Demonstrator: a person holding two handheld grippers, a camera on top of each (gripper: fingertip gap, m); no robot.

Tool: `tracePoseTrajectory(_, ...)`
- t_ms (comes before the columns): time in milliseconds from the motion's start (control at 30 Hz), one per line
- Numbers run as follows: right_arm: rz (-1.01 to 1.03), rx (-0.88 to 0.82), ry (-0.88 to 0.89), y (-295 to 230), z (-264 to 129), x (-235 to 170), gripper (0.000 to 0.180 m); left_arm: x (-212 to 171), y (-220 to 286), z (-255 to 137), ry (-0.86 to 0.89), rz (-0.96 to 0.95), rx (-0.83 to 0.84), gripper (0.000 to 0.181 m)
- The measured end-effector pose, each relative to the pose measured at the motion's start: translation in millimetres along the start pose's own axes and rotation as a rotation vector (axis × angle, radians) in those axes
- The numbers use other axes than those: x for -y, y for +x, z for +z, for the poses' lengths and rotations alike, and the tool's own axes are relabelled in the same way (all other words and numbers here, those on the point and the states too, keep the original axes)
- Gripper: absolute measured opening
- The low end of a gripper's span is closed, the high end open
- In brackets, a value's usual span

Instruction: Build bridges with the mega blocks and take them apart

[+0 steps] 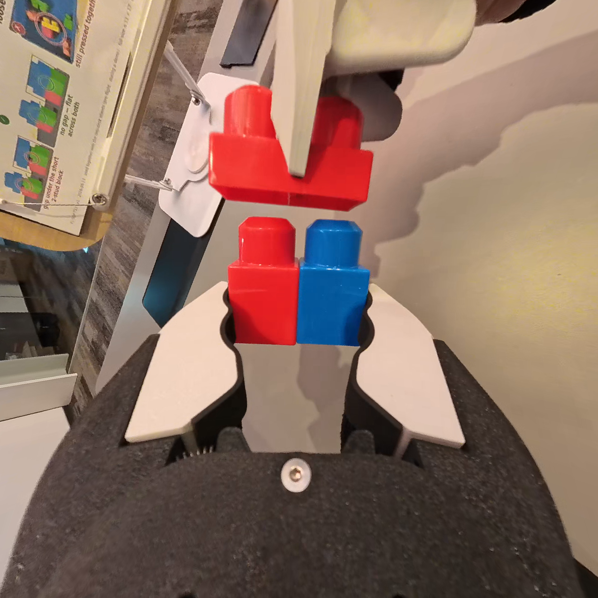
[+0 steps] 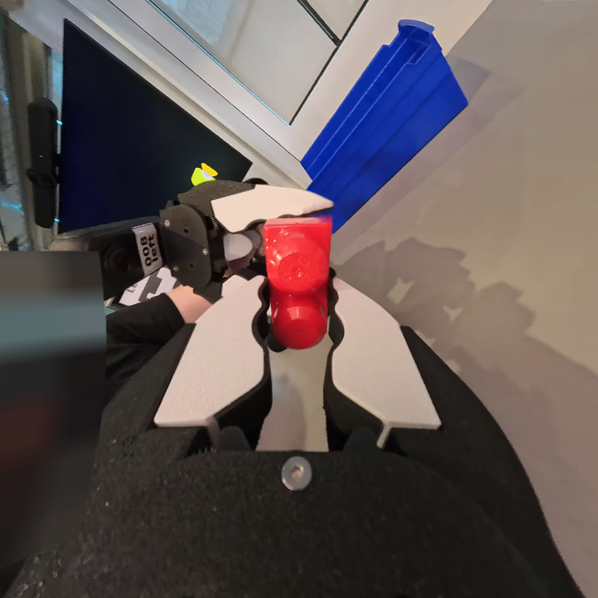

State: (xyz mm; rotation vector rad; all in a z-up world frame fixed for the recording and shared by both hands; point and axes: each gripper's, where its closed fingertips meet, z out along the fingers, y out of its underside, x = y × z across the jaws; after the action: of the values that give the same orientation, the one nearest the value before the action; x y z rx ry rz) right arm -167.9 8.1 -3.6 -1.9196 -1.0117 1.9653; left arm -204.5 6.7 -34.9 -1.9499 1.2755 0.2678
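A lab or office workspace, plain pale table [image 2: 485,226], dark monitor screen [image 2: 129,139] standing behind it, printed instruction sheet [image 1: 48,106] with block diagrams on a wooden board, blue plastic bin [image 2: 388,129], grey carpet floor [image 1: 142,129].

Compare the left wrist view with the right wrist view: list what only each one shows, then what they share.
Only the left wrist view shows the small red block and the blue block held side by side in the left hand-held gripper, and an instruction sheet at upper left.

Only the right wrist view shows the blue bin, a dark screen and the person's sleeve.

Both show the wide red block clamped in the right hand-held gripper, a gap above the two small blocks, and the pale tabletop.
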Motion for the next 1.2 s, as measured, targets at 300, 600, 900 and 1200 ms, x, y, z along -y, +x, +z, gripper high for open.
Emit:
tracePoseTrajectory(300, -0.022, -0.009, -0.069, -0.7, 4.5, -9.3, 0.033, 11.2, 4.4, 0.9, 0.037, -0.026, -0.051, 0.074)
tracePoseTrajectory(600, -0.038, -0.026, -0.096, 0.5, 7.0, -12.6, 0.033, 13.0, 5.6, 2.2, 0.027, 0.008, -0.049, 0.074)
tracePoseTrajectory(900, -0.058, -0.078, -0.105, 4.0, 7.2, -12.4, 0.033, 14.2, 5.8, 5.4, 0.029, -0.013, -0.046, 0.074)
tracePoseTrajectory(1200, -0.063, -0.128, -0.133, 10.5, 6.7, -16.4, 0.034, 14.9, 8.1, 9.0, 0.000, 0.026, -0.049, 0.074)
